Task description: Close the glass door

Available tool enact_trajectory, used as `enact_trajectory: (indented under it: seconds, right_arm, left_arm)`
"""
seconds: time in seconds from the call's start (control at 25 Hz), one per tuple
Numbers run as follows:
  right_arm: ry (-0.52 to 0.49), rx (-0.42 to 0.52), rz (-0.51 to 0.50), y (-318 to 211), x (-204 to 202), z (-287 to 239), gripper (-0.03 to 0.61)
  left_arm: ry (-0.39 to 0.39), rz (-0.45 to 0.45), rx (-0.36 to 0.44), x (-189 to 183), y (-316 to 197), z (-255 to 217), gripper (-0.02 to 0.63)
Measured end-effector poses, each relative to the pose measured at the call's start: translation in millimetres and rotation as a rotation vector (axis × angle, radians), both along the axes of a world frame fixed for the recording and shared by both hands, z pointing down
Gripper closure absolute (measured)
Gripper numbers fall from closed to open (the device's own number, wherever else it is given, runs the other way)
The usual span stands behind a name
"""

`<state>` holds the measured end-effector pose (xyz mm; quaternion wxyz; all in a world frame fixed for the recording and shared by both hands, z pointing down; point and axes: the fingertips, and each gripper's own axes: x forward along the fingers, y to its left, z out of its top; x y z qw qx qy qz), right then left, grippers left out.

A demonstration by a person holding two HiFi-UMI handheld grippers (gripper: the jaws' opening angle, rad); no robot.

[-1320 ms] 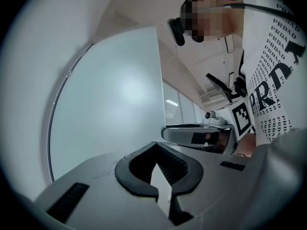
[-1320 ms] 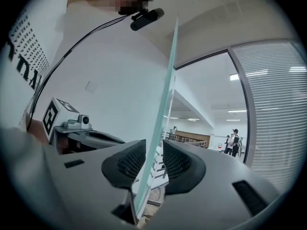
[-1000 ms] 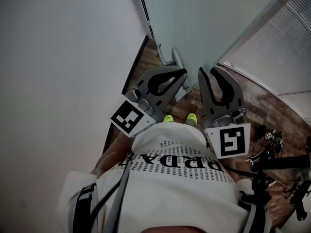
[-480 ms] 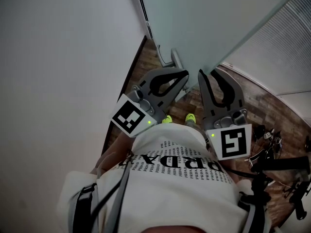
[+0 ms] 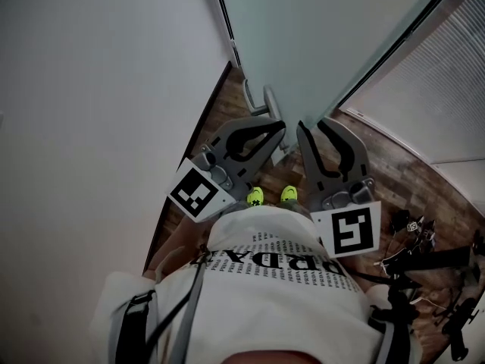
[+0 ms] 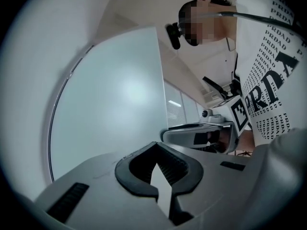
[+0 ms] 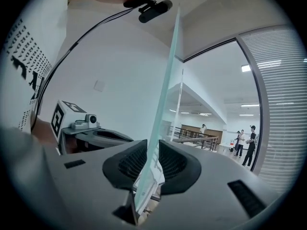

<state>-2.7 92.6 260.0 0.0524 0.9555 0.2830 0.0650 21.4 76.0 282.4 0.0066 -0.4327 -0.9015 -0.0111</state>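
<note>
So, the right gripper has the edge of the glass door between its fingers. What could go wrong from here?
1. The right gripper pinches only the thin edge of the glass door. The smooth glass may slip out when the door swings.
2. The left gripper is shut and empty, and in the head view it is close to the door handle. It might bump the handle.

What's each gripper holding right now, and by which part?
Right gripper clamps the glass door by its free edge, one jaw on each face. Left gripper is shut on nothing.
</note>
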Motion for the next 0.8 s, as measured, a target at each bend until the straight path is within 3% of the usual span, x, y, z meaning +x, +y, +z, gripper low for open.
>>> enact_trajectory:
  seconds: [0.44,0.8]
  right_arm:
    - [-0.006,-0.035,-0.149,-1,-4,5,0.514]
    - [0.002,-0.041,-0.097,2,-5,9,0.514]
  left_arm:
    - [0.031,-0.157,-0.045,-3,5,11,0.615]
    - [0.012,-0.115,-0.046,-5,5,21,0.615]
